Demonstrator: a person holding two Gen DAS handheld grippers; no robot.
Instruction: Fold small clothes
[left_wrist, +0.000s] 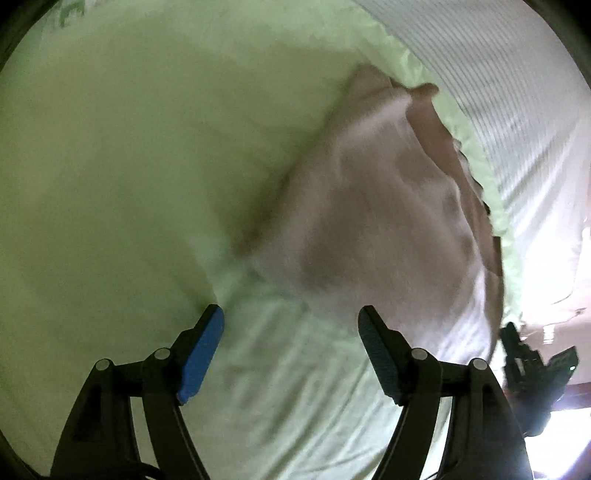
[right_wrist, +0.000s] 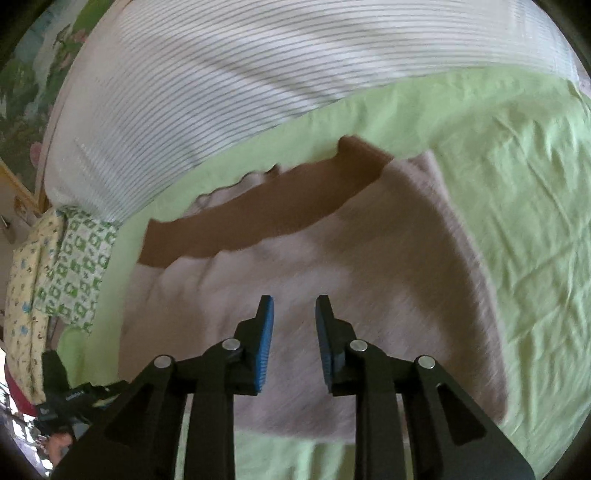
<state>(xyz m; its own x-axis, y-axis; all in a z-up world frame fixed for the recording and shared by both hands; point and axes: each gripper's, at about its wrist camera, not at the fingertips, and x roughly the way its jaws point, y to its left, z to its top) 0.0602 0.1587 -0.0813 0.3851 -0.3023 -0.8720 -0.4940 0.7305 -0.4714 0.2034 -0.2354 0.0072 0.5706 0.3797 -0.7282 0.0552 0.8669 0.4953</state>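
A small pale pink garment (right_wrist: 332, 258) with a brown band (right_wrist: 266, 206) along its far edge lies on the light green sheet (right_wrist: 517, 184). My right gripper (right_wrist: 294, 314) hovers over the garment's middle, jaws open a narrow gap, nothing between them. In the left wrist view the same garment (left_wrist: 388, 221) lies ahead and to the right. My left gripper (left_wrist: 291, 325) is wide open and empty, above the green sheet (left_wrist: 110, 166) just short of the garment's near edge. The right gripper's body (left_wrist: 532, 369) shows at the lower right of that view.
A white striped cover (right_wrist: 221, 74) lies beyond the green sheet's far edge. Folded patterned clothes (right_wrist: 62, 266) are stacked at the left. The left gripper's body (right_wrist: 66, 398) shows at the lower left of the right wrist view.
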